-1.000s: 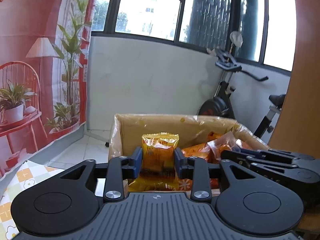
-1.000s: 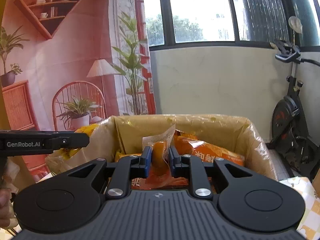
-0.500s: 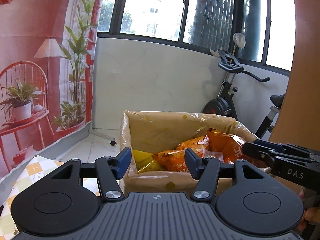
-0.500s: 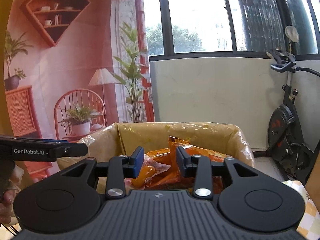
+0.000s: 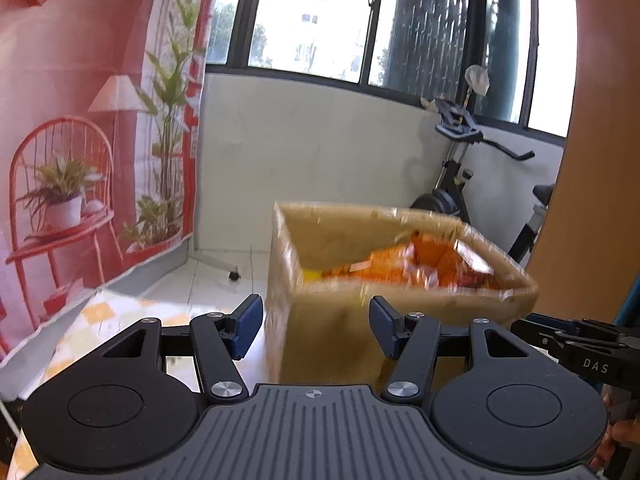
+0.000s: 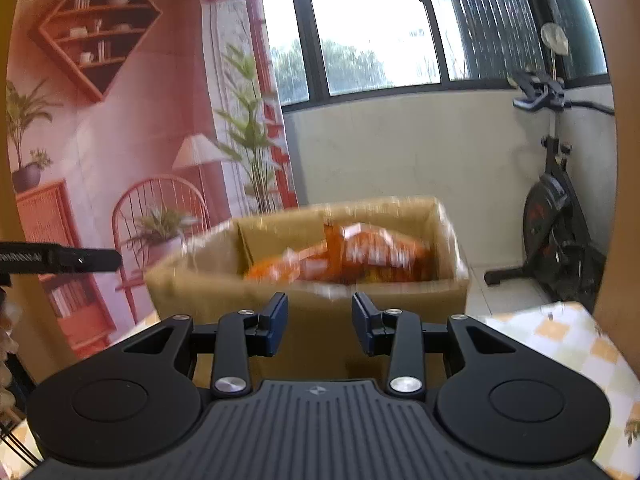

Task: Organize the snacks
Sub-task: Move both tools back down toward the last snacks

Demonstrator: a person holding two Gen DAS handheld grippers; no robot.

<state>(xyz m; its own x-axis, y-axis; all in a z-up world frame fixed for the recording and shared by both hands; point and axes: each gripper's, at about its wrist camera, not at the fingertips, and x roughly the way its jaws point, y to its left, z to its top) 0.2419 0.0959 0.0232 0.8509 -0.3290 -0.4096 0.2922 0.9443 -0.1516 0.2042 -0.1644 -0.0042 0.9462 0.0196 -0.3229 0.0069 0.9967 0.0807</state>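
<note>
A brown cardboard box [image 5: 344, 328] stands on the table ahead, blurred, with orange and yellow snack packets [image 5: 424, 264] heaped inside. My left gripper [image 5: 316, 328] is open in front of the box's near wall, nothing between its blue pads. The right wrist view has the same box [image 6: 320, 320] and its orange packets [image 6: 360, 256]. My right gripper [image 6: 320, 324] is open too, short of the box, holding nothing. The other gripper's black body shows at the right edge [image 5: 580, 348] of the left view and at the left edge [image 6: 60, 258] of the right view.
A tablecloth with a yellow check [image 6: 568, 340] covers the table. An exercise bike [image 6: 560, 232] stands by the white wall under the windows. A printed backdrop with a red chair and plants [image 5: 64, 208] hangs on the left. A brown panel [image 5: 600, 200] rises at the right.
Both grippers let go of their packets, a yellow one on the left and an orange one on the right, which dropped into the box. Both have opened and drawn back from the box.
</note>
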